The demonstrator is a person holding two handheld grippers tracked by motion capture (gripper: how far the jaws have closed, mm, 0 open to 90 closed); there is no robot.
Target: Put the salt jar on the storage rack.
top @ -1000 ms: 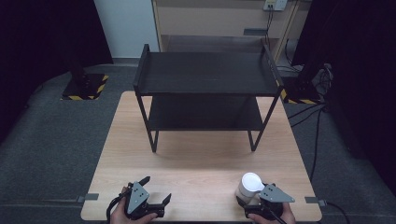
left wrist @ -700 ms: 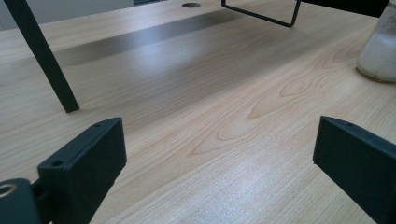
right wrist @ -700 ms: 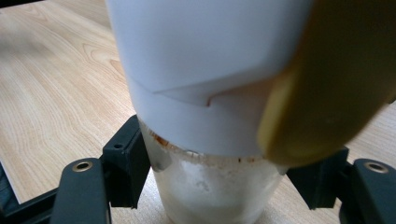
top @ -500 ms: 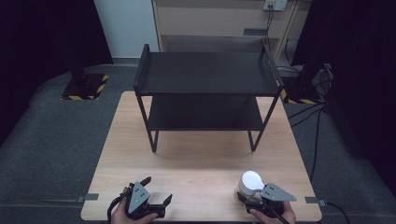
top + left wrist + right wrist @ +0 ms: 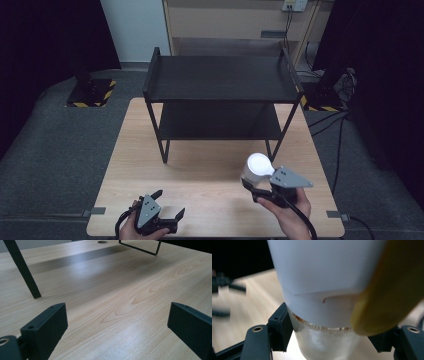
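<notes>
**White cup clamped in the right claw above the worktop**

The right claw is clamped on a white cup, held upright near the front right of the wooden worktop. In the right gripper view the jaws press on the cup's clear lower part, below its white wrap, and a blurred yellow shape covers the cup's right side. The left claw sits low at the worktop's front left, jaws wide apart with bare wood between them. A black two-tier rack stands at the back of the worktop, both shelves bare.
</notes>
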